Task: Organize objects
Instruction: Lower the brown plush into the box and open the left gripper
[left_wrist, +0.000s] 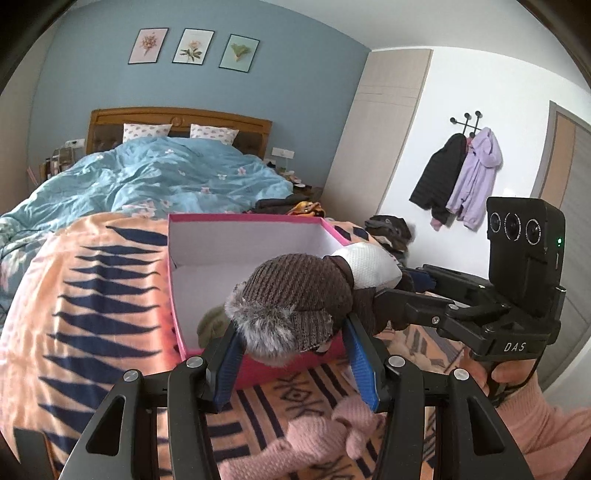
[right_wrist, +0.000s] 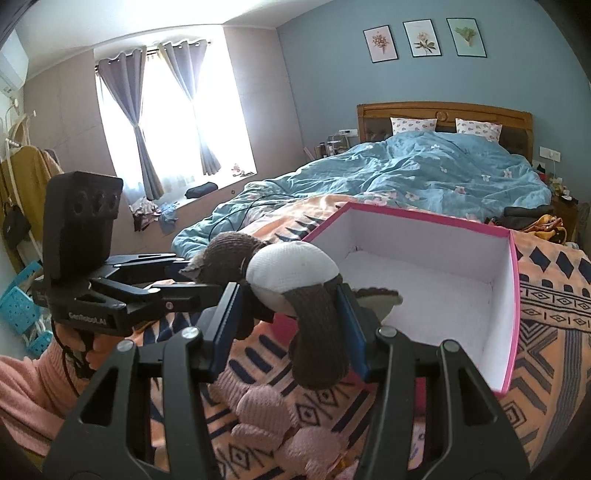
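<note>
While both tools grip it from opposite ends, the brown knitted hat (left_wrist: 295, 291) hangs in the air over the near rim of the pink box (left_wrist: 192, 221). The left gripper (left_wrist: 295, 354) is clamped on the end with the grey fur pompom (left_wrist: 258, 328), its blue pads pressed against the knit on either side. The right gripper (right_wrist: 291, 328) is closed on the other end, where the hat's white lining (right_wrist: 291, 273) bulges out above its pads and a brown flap droops between them. The box stands open on the orange patterned blanket (left_wrist: 92, 295) at the foot of the bed, its white inside bare apart from something olive-green low against the near wall. A pink knitted item (right_wrist: 266, 417) lies on the blanket just below the grippers. A pink sleeve (left_wrist: 546, 432) shows behind the right tool.
</note>
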